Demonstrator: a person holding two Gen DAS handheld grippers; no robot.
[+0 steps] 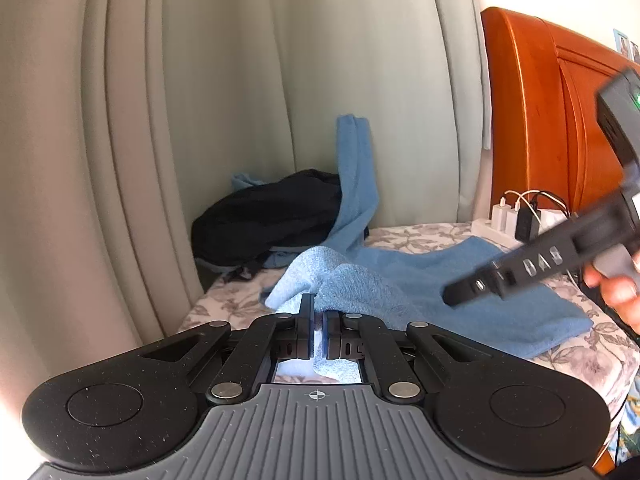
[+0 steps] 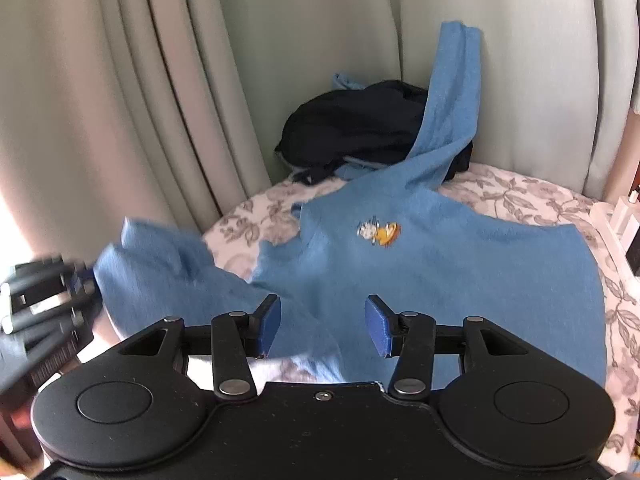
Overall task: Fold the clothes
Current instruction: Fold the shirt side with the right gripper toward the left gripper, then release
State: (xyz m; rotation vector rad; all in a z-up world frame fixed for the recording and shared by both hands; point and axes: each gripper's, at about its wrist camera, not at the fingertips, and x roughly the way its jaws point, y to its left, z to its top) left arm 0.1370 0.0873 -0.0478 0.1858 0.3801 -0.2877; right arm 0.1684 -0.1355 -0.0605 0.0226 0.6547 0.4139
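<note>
On the bed: a blue sweater (image 2: 440, 280) lies spread over a floral bedsheet (image 2: 520, 196), chest side up, with a small cartoon patch (image 2: 378, 232) on the front.
Sweater, far sleeve: it runs up from the body and leans against the pale green curtain (image 2: 320, 20) behind the bed (its cuff is the highest bit of blue in both views).
Sweater, near sleeve: lifted off the sheet at the left side of the right wrist view, bunched and blurred, leading into the other tool.
Left gripper (image 1: 318, 320): jaws shut on a fold of the sweater's sleeve; in its own camera the light blue knit passes between the two blue pads (image 1: 307, 312) and hangs below them.
Left gripper, as the right camera sees it: a dark blurred shape at the left edge (image 2: 76, 280), touching the raised sleeve end.
Right gripper (image 2: 322, 322): jaws apart, the pads clear of the cloth on both sides; the sweater's lower body lies beneath the gap, and nothing is pinched.
Right gripper, as the left camera sees it: a black arm reaching in from the right (image 1: 520, 268) above the sweater, with a hand (image 1: 618, 288) on its handle.
Dark bundle: a black garment (image 2: 352, 128) heaped in the far corner against the curtain, partly under the raised sleeve.
Right of the bed: an orange wooden headboard (image 1: 540, 120), and below it a white power strip (image 1: 492, 232) with chargers and cables plugged in.
</note>
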